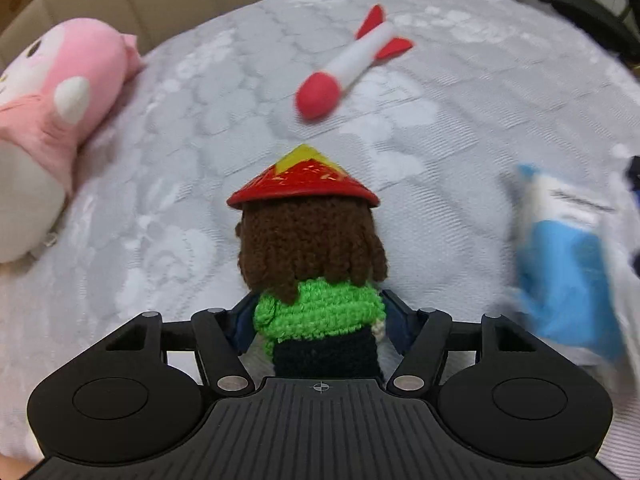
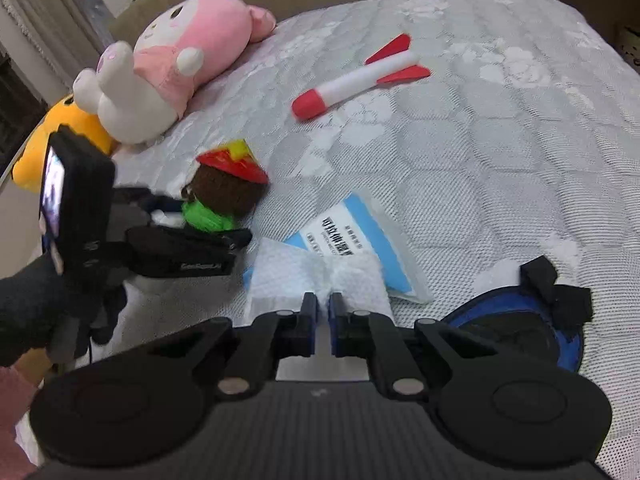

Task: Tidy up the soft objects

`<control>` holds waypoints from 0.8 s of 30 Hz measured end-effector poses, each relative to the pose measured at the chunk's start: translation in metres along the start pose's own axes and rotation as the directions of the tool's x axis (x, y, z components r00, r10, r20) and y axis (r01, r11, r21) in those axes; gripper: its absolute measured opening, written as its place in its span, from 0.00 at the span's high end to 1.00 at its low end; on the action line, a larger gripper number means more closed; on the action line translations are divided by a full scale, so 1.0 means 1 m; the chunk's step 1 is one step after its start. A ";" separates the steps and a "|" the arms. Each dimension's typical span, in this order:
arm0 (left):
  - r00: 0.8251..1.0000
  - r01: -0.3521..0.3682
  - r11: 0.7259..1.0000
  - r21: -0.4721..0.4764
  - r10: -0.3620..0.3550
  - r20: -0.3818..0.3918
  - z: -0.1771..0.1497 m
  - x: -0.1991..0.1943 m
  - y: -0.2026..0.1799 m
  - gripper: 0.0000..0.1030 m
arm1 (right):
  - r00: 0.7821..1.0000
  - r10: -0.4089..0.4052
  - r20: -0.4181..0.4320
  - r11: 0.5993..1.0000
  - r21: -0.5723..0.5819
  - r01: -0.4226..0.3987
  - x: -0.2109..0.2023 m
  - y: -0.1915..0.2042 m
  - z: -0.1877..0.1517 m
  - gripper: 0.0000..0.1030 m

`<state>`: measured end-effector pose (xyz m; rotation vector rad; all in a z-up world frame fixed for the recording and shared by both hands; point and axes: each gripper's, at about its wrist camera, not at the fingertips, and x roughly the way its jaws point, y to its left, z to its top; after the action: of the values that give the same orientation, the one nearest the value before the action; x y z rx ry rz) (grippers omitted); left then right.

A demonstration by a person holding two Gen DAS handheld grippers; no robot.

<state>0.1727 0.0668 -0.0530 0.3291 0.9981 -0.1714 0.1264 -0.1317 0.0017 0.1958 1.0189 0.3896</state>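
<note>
I see the quilted mattress (image 2: 480,160) under everything. Largest on it is the pink plush (image 2: 176,64), lying at the far left edge against a yellow plush (image 2: 68,132). The foam rocket (image 2: 356,80) lies apart, farther back. My left gripper (image 1: 320,312) has its fingers clamped on the crochet doll (image 1: 312,248) at the green torso (red hat pointing away from me). My right gripper (image 2: 324,312) pinches white cloth (image 2: 288,272), fingers nearly together, over a blue packet (image 2: 360,236).
</note>
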 end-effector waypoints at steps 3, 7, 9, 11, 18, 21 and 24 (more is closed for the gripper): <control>0.997 0.075 0.997 -0.013 -0.076 -0.020 -0.004 -0.017 -0.011 0.34 | 0.999 -0.006 0.044 1.000 0.026 0.005 -0.010 -0.007 0.006 0.93; 0.987 0.145 0.989 -0.034 -0.147 -0.069 -0.017 -0.036 -0.035 0.31 | 0.996 0.032 0.081 0.996 0.078 -0.039 -0.012 -0.009 0.022 0.93; 0.988 0.130 0.991 -0.001 -0.130 -0.080 -0.024 -0.039 -0.046 0.30 | 0.992 0.101 0.081 0.987 0.115 -0.110 -0.005 -0.004 0.031 0.93; 0.989 0.119 0.993 0.023 -0.117 -0.090 -0.030 -0.040 -0.054 0.30 | 0.985 0.153 0.076 0.978 0.128 -0.162 0.005 0.004 0.038 0.93; 0.990 0.120 0.993 0.006 -0.119 -0.075 -0.036 -0.045 -0.052 0.25 | 0.992 0.127 -0.015 0.989 0.076 -0.126 0.040 0.022 0.030 0.93; 0.990 0.126 0.992 -0.001 -0.126 -0.069 -0.036 -0.047 -0.049 0.24 | 0.996 0.084 -0.027 0.995 0.063 -0.082 0.038 0.015 0.020 0.93; 0.988 0.140 0.990 -0.002 -0.140 -0.067 -0.035 -0.047 -0.049 0.21 | 0.998 0.049 -0.045 0.996 0.072 -0.045 0.036 0.006 0.013 0.93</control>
<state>0.1056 0.0329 -0.0396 0.2688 1.0879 -0.2905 0.1524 -0.1119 -0.0180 0.2756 1.0767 0.4027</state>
